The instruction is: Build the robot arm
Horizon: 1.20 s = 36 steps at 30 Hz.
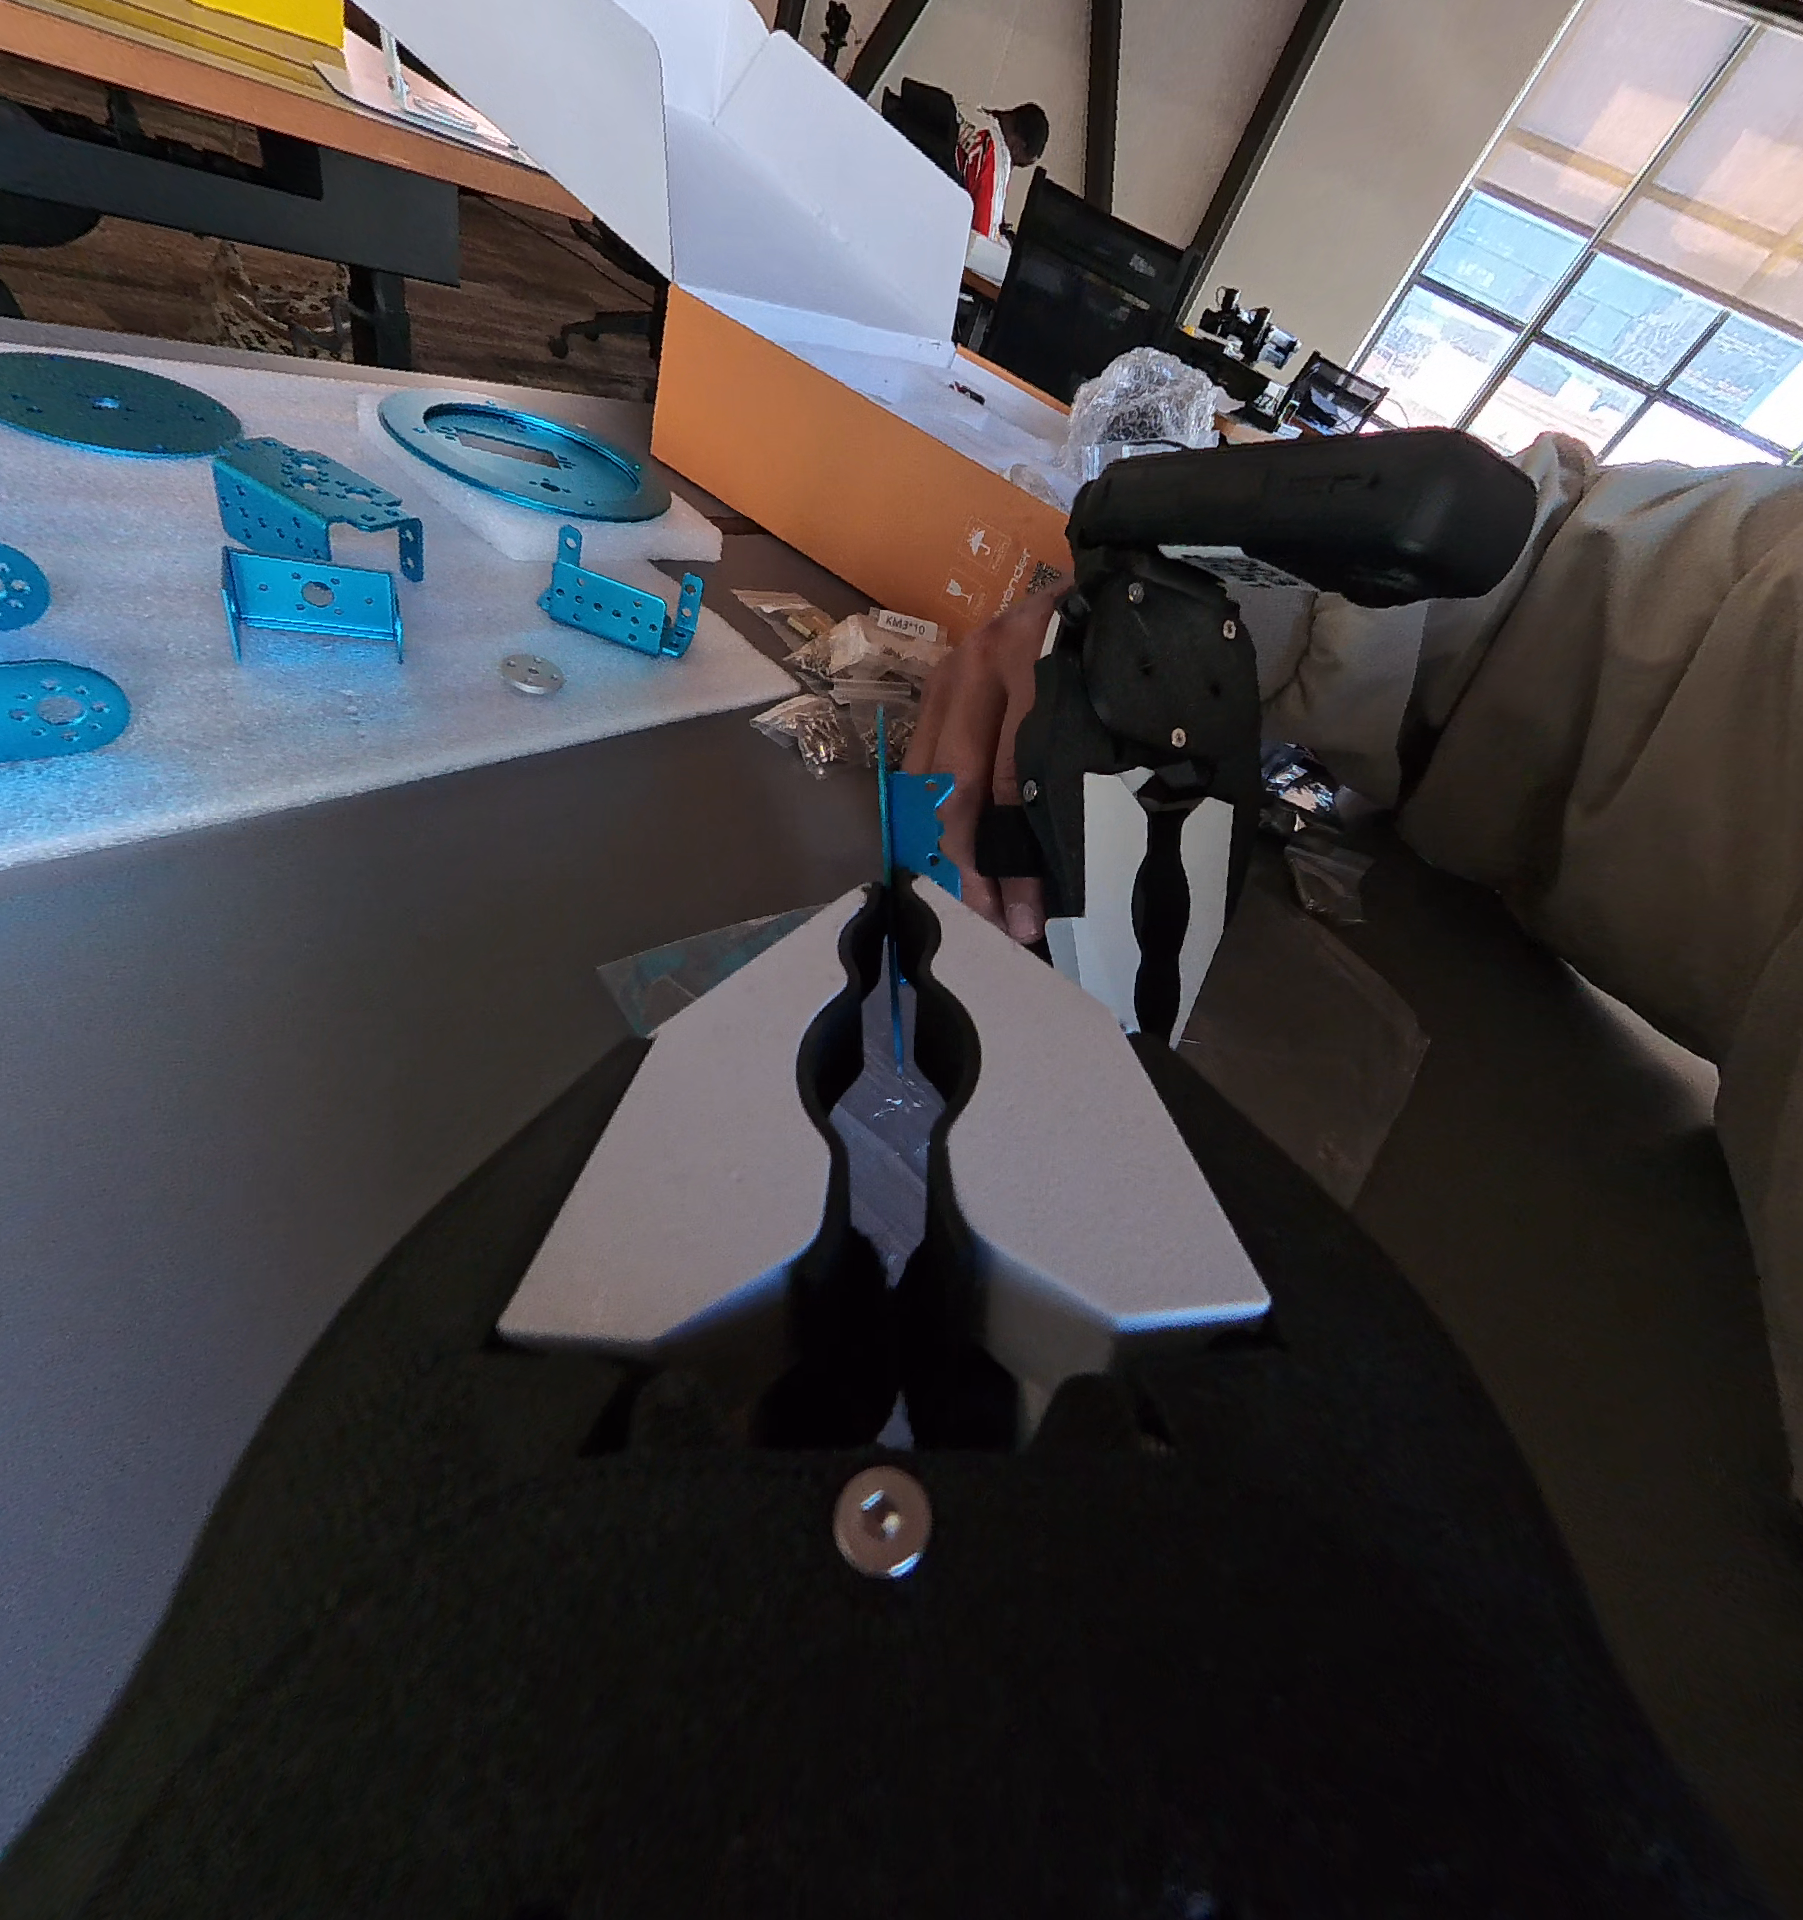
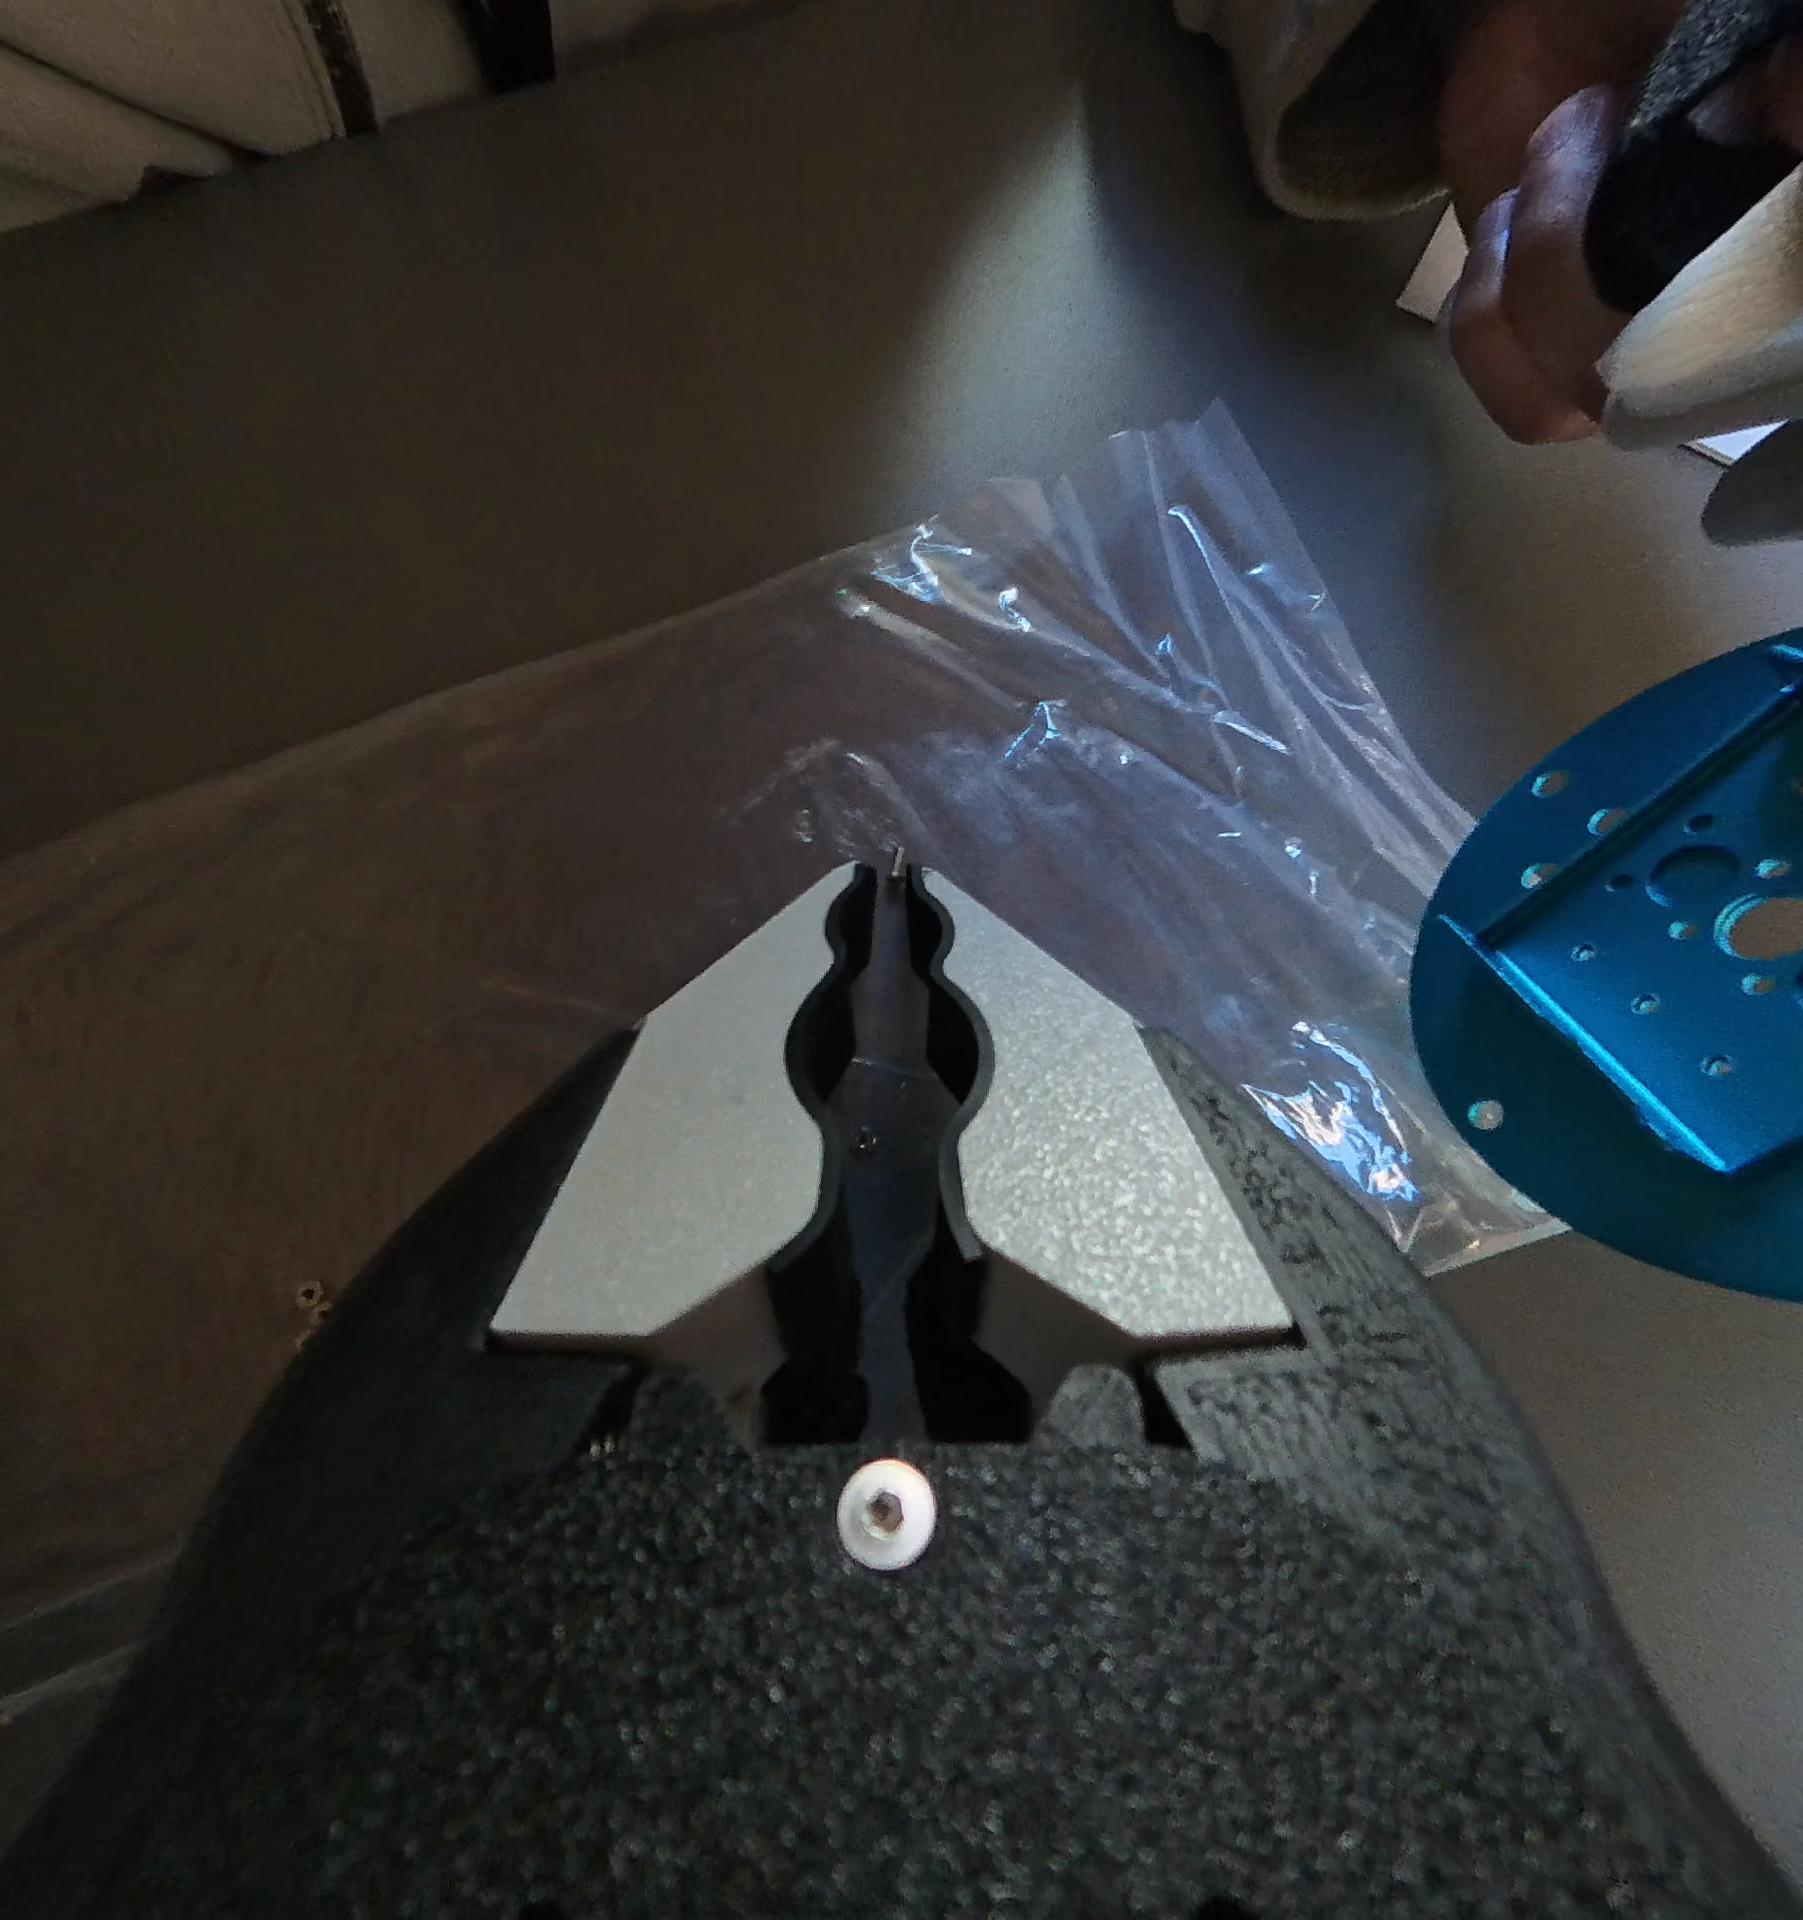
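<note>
My left gripper (image 1: pixel 889 888) is shut on the rim of a thin blue round plate (image 1: pixel 886 790), seen edge-on, with a blue U-bracket (image 1: pixel 923 821) lying against its face. The right wrist view shows the plate (image 2: pixel 1603 1164) and bracket (image 2: pixel 1655 935) flat-on at the right edge, with the left gripper's white fingers (image 2: pixel 1728 343) above them. My right gripper (image 2: pixel 895 868) is shut on a tiny metal screw (image 2: pixel 897 858) at its tips, held above a clear plastic bag (image 2: pixel 1136 748). In the left wrist view the right gripper (image 1: pixel 1151 1029) points down just right of the plate.
A white foam sheet (image 1: pixel 201 748) at left carries several blue plates and brackets (image 1: pixel 305 603). An open orange box (image 1: pixel 855 457) with a white lid stands behind. Small bags of screws (image 1: pixel 855 675) and bubble wrap (image 1: pixel 1146 405) lie near it on the grey table (image 1: pixel 357 1039). A person sits far back. Some 12 cm of space lies between my two pairs of fingers.
</note>
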{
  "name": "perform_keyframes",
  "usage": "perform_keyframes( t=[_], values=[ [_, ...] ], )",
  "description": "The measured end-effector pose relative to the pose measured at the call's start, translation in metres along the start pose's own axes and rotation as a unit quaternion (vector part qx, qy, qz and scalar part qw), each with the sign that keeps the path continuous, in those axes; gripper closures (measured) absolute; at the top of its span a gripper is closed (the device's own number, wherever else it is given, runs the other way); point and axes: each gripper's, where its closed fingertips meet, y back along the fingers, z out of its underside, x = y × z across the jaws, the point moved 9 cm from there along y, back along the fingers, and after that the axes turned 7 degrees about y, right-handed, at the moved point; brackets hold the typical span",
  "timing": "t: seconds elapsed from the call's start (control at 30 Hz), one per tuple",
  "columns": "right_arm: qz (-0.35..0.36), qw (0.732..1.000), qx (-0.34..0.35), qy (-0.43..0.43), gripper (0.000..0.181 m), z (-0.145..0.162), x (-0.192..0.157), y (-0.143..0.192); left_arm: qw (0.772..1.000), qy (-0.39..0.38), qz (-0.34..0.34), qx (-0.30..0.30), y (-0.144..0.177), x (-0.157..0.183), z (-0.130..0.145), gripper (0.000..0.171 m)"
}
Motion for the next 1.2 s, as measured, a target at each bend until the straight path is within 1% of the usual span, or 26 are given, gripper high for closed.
perform_keyframes(
  t=[0.23, 0.43, 0.7, 0.9, 1.07, 1.2],
  values=[
    [0.021, 1.0, -0.005, -0.003, 0.177, -0.002, -0.002, -0.002, 1.0, 0.003, 0.002, -0.001, 0.0, 0.0, 0.0, 0.171],
    [0.018, 1.0, -0.005, -0.022, 0.173, -0.003, -0.002, -0.003, 1.0, 0.003, 0.002, -0.001, 0.0, 0.0, 0.0, 0.171],
    [0.05, 0.999, -0.008, -0.012, 0.179, -0.003, -0.005, -0.003, 1.0, 0.002, 0.001, -0.001, 0.0, 0.0, 0.0, 0.171],
    [0.064, 0.997, -0.031, -0.004, 0.18, -0.007, -0.007, -0.003, 1.0, 0.004, -0.001, -0.001, -0.001, -0.001, 0.001, 0.171],
    [0.061, 0.996, -0.053, -0.029, 0.18, -0.009, -0.006, -0.002, 1.0, 0.003, -0.005, -0.002, -0.001, -0.002, 0.001, 0.171],
    [0.058, 0.995, -0.052, -0.07, 0.18, -0.009, -0.006, 0.002, 1.0, 0.002, -0.007, -0.004, -0.001, -0.002, 0.001, 0.171]
  ],
)
